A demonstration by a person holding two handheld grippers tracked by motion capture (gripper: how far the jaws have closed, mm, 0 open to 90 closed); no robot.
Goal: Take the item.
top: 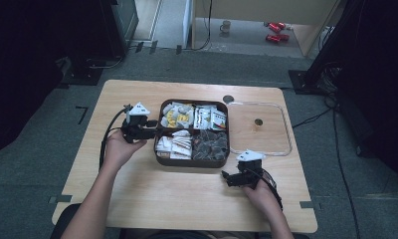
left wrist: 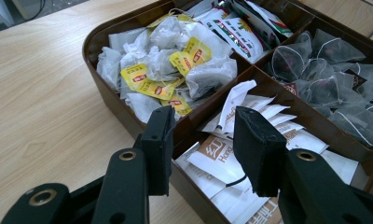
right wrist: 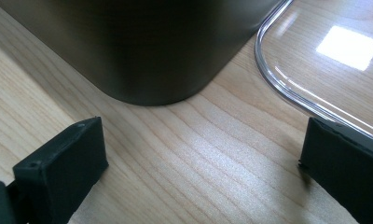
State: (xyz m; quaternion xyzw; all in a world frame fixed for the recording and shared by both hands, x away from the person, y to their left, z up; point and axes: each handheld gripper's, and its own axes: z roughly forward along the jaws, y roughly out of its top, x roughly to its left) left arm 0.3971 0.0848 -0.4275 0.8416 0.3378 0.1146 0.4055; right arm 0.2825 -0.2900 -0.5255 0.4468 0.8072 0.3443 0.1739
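Lid off (top: 259, 128), lying beside tea box (top: 191, 162); nothing picked yet. Left gripper (left wrist: 201, 140) half-open, empty, over white sachets (left wrist: 250, 116). Right gripper (right wrist: 198, 158) wide, empty, low on table (top: 187, 199).

The high view is dim and soft, its side margins nearly black, with the table (top: 187, 199) evenly lit from above. A bright square of glare sits on the clear lid (right wrist: 348, 46). Close up, the dark box wall (right wrist: 152, 46) blurs.
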